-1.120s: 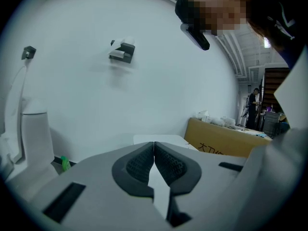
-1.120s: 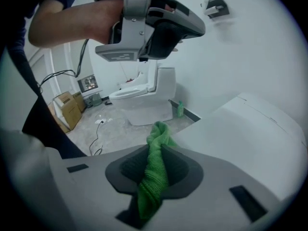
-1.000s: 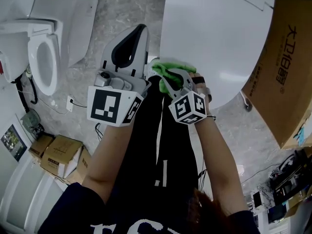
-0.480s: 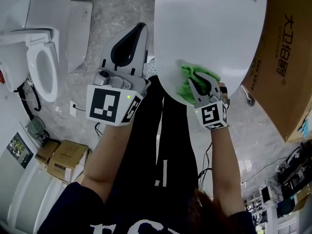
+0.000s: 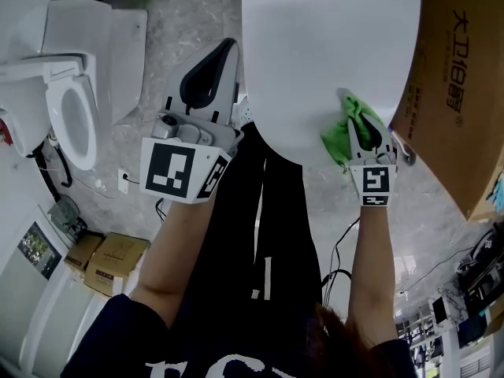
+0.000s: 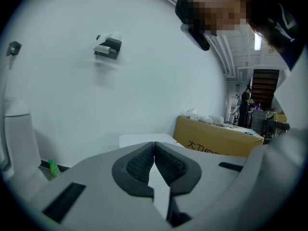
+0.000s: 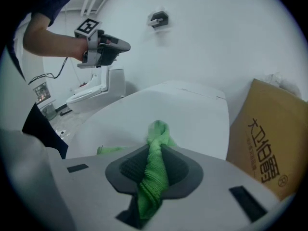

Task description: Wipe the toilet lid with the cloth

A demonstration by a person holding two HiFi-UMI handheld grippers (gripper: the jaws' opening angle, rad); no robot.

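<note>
Green cloth (image 7: 155,177) sat pinched in the right hand-held gripper (image 7: 155,154), jaws clamped on it, a twisted end poking out ahead and pressed on the toilet lid (image 5: 315,53). Contact was at the lid's near right edge, close to the cardboard box (image 5: 457,93). Left hand-held gripper (image 6: 154,146) had its jaws together with nothing between them and was held beside the lid's left edge; could not tell if it touched. Lid's long axis ran away from the person, rounded front end nearest, back end far. Most of the lid's surface lay ahead and to the left of the cloth, so the next stroke probably goes forward or leftward along that axis, and the right arm was the nearer one. Farther left on the floor (image 5: 181,14) stood a second toilet (image 5: 71,93), seat showing.
</note>
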